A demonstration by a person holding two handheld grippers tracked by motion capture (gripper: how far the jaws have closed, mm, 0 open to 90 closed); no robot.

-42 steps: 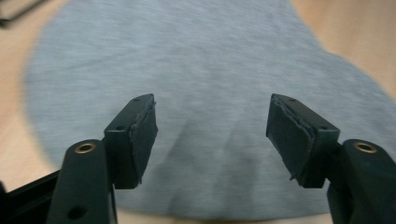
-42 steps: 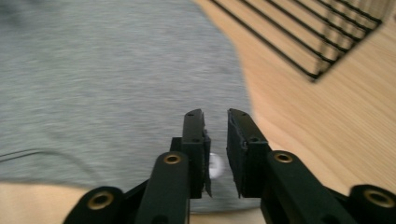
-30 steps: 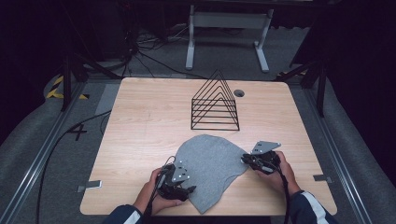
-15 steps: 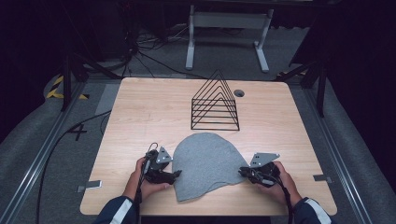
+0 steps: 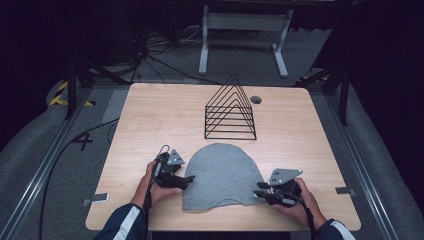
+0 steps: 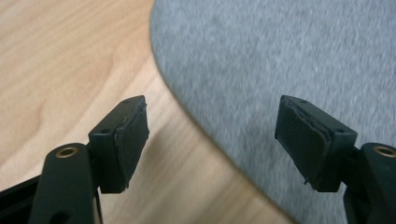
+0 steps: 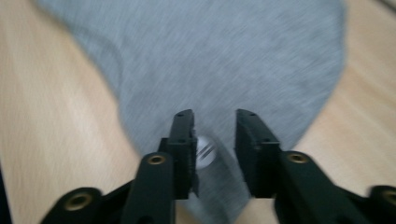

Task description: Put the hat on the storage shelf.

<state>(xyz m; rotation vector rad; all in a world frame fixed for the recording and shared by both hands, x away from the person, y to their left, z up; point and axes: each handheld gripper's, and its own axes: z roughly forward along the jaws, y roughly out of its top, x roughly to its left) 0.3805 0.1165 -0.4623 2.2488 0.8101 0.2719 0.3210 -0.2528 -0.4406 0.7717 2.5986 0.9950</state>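
A grey knit beanie (image 5: 221,175) is laid flat on the near half of the wooden table (image 5: 150,115), its rounded crown pointed toward the far side and its straight open hem toward the near edge, so that its long axis runs near to far. A black wire rack (image 5: 230,111) stands just beyond the crown, apart from it.

The left gripper (image 5: 186,178) is held at the beanie's left edge, pointed rightward. Its jaws have just been opening and now stand spread wide; in the left gripper view the curved cloth edge (image 6: 196,116) passes between and under them without being pinched.

The right gripper (image 5: 259,189) is held at the near right corner of the hem, pointed leftward. Its jaws have just been opening as well and stand partly parted, with a fold of grey cloth (image 7: 212,172) rising between them; the pads do not appear to press on it, though blur leaves this uncertain.

Both hands lie about equally close, one on each side, forearms low over the near edge.
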